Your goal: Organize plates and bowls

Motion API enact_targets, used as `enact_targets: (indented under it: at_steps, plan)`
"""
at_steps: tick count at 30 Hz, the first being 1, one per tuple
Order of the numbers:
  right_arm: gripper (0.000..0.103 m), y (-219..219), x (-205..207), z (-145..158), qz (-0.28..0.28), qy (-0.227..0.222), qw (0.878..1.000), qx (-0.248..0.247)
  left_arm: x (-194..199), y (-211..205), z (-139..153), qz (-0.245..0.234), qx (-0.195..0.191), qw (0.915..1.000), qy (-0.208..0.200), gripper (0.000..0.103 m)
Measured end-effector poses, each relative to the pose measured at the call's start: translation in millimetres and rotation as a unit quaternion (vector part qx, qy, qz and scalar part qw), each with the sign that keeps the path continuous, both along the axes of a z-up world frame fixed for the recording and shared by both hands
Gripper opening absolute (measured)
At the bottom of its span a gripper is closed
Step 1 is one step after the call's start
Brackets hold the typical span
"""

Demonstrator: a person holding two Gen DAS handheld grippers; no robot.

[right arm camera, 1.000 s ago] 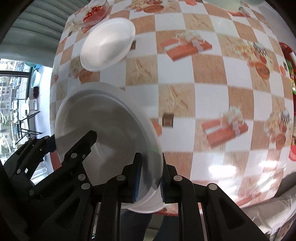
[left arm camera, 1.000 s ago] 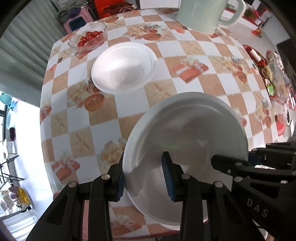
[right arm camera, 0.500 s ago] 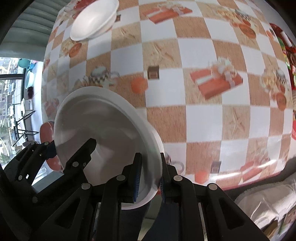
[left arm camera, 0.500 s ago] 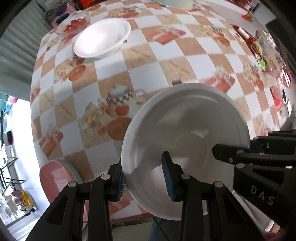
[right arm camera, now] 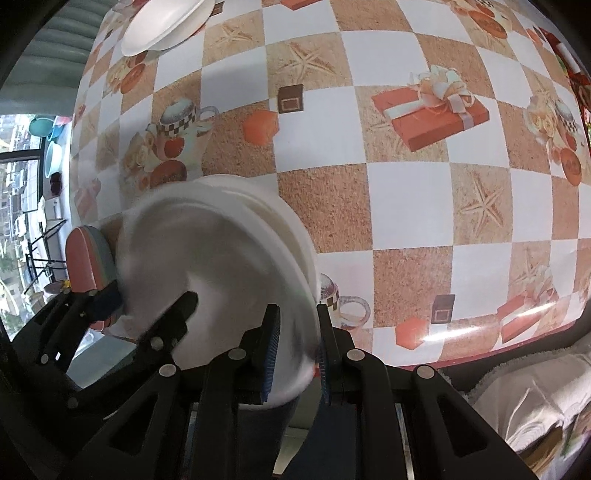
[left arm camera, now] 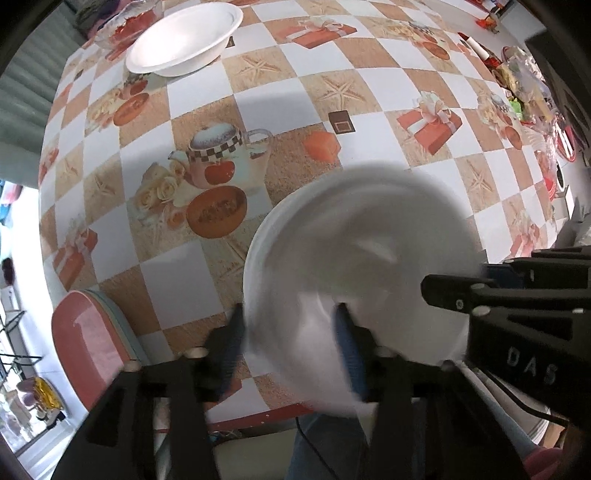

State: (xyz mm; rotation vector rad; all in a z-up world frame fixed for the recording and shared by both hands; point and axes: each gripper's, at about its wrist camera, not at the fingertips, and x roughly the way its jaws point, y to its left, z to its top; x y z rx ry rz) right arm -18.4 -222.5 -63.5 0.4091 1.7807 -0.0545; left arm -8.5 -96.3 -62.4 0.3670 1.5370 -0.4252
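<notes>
White plate (left arm camera: 354, 280) is at the near edge of the counter (left arm camera: 332, 96), part of it hanging past that edge, blurred in both views. It cannot be told whether the plate is already resting on the cloth or just above it.

Left tool (left arm camera: 291, 343) is straddling the plate's left rim; its jaws have just been opening, pads now apart and off the rim. Right tool (right arm camera: 295, 354) is straddling the opposite rim; its jaws have just been opening too, a gap seen each side of the rim, so the grip is judged released. Plate is between both sets of jaws but is clamped by neither.

Step in hand is judged as the release of the plate at the near edge. To do it well:
- Both tools are best opened evenly, so that the plate is not tipped by one pad dragging.
- Tools are to be lifted straight off the rim, not pulled sideways, since the plate is overhanging and could be slid off the edge.
- Plate should be nudged further in if the overhang stays.

White bowl (left arm camera: 184, 35) is at the far left corner, well apart from the plate. A pink stool (left arm camera: 88, 354) is below the near left edge.
</notes>
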Motion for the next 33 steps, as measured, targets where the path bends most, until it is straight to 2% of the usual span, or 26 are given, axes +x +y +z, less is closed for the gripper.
enact_targets:
  at_steps: [1, 2, 3, 5, 11, 16, 24, 33]
  plan:
    - [0.049, -2.7, -0.1, 0.5, -0.002, -0.001, 1.0, 0.001, -0.2, 2.1, 1.3, 0.001, -0.003, 1.0, -0.003, 0.072]
    - [0.072, -5.7, 0.0, 2.4, -0.004, -0.008, 1.0, 0.001, -0.2, 4.9, 3.3, 0.003, -0.007, 1.0, -0.006, 0.075]
    - [0.074, -8.7, 0.4, 5.0, -0.005, -0.015, 1.0, 0.0, -0.1, 7.7, 4.9, 0.004, -0.01, 0.9999, -0.008, 0.075]
    - [0.074, -15.4, 2.4, 7.1, -0.007, -0.017, 1.0, -0.008, 0.9, 15.2, 7.5, 0.011, -0.015, 0.9998, -0.008, 0.078]
    - [0.074, -38.4, 12.6, 10.4, -0.033, -0.02, 0.999, -0.025, 10.6, 40.5, 13.4, 0.049, -0.013, 0.9986, -0.011, 0.078]
    - [0.074, -49.9, 29.7, 12.5, -0.029, -0.025, 0.999, -0.025, 31.5, 58.2, 19.4, 0.082, -0.01, 0.9964, -0.02, 0.078]
    - [0.074, -54.3, 80.6, 26.5, -0.019, -0.05, 0.998, -0.032, 83.8, 70.5, 36.3, 0.124, -0.013, 0.9911, -0.047, 0.078]
    - [0.074, -42.4, 155.7, 32.4, 0.0, -0.085, 0.996, -0.036, 148.8, 69.4, 39.1, 0.148, -0.004, 0.9864, -0.072, 0.079]
